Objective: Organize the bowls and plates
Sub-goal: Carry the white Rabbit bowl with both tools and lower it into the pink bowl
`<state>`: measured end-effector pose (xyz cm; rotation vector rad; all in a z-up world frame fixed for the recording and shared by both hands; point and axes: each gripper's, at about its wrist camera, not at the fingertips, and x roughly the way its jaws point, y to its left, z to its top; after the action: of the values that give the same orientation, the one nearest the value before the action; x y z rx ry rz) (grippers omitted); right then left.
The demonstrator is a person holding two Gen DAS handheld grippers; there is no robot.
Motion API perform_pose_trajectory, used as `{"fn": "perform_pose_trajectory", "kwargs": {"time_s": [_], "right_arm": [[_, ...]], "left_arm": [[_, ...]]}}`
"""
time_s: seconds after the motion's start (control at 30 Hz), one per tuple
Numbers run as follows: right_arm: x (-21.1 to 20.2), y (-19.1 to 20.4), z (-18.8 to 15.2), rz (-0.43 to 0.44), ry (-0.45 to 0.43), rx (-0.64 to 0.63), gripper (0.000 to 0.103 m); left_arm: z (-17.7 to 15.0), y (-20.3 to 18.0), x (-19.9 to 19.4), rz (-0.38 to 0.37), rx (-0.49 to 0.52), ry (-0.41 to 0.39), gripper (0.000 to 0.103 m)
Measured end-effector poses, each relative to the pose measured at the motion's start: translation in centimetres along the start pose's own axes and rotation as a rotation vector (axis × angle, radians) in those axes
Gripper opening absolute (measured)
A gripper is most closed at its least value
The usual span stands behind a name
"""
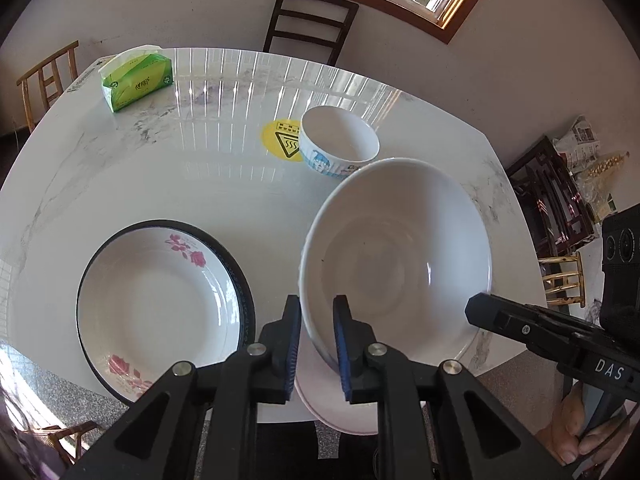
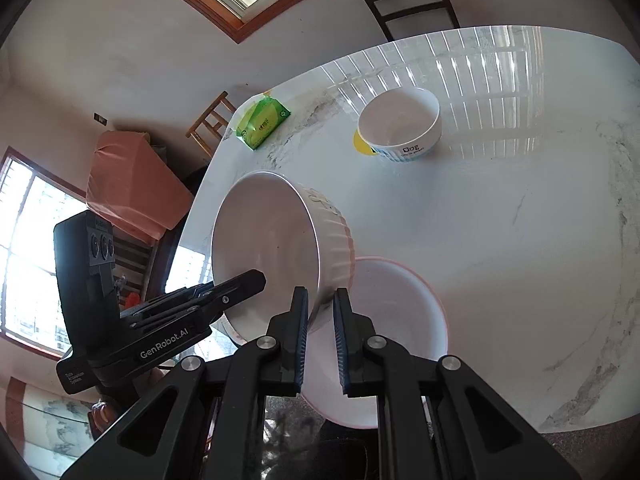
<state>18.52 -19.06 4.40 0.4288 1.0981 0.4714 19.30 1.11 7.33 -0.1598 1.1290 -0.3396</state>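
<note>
Left wrist view: the marble table (image 1: pixel 168 168) carries one rose-patterned plate (image 1: pixel 160 304) at its near edge, one small printed bowl (image 1: pixel 340 142) partly over a yellow sticker (image 1: pixel 280 138), and one green tissue pack (image 1: pixel 138 80) at the far left corner. One large white bowl (image 1: pixel 396 256) is tilted and held off the surface above a pale pink plate (image 1: pixel 332 404) that overhangs the near edge. The left gripper (image 1: pixel 317 344) pinches the bowl's near wall, one pad inside, one outside. The right gripper (image 1: pixel 500 320) enters from the right; its jaws cannot be judged here. The table centre lies bare.

Right wrist view: the right gripper (image 2: pixel 321 336) is clamped on the opposite wall of the large white bowl (image 2: pixel 264 252). One pink plate (image 2: pixel 400 320) lies beneath; the small bowl (image 2: pixel 400 124) stands well apart, with bare tabletop between. The left gripper (image 2: pixel 240 284) reaches over the bowl's rim.
</note>
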Motion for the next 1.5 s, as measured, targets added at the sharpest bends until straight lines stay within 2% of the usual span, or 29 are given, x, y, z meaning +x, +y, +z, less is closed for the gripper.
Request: {"fn": "perform_pose_trajectory", "kwargs": {"time_s": [0.2, 0.5, 1.17, 1.5], "right_arm": [[-0.5, -1.5, -2.5, -0.010, 0.015, 0.015, 0.013], [0.5, -3.3, -4.1, -0.015, 0.046, 0.044, 0.013], [2.2, -5.5, -4.4, -0.016, 0.084, 0.085, 0.013], [3.1, -6.1, -4.2, -0.021, 0.100, 0.108, 0.013]], "left_arm": [[-3.1, -1.8, 1.0, 0.008, 0.038, 0.055, 0.018], [-5.2, -2.8, 3.2, 0.044, 0.054, 0.125, 0.018], [-5.4, -3.4, 5.9, 0.077, 0.055, 0.188, 0.018], [-5.5, -3.5, 6.2, 0.092, 0.068, 0.178, 0.020]]}}
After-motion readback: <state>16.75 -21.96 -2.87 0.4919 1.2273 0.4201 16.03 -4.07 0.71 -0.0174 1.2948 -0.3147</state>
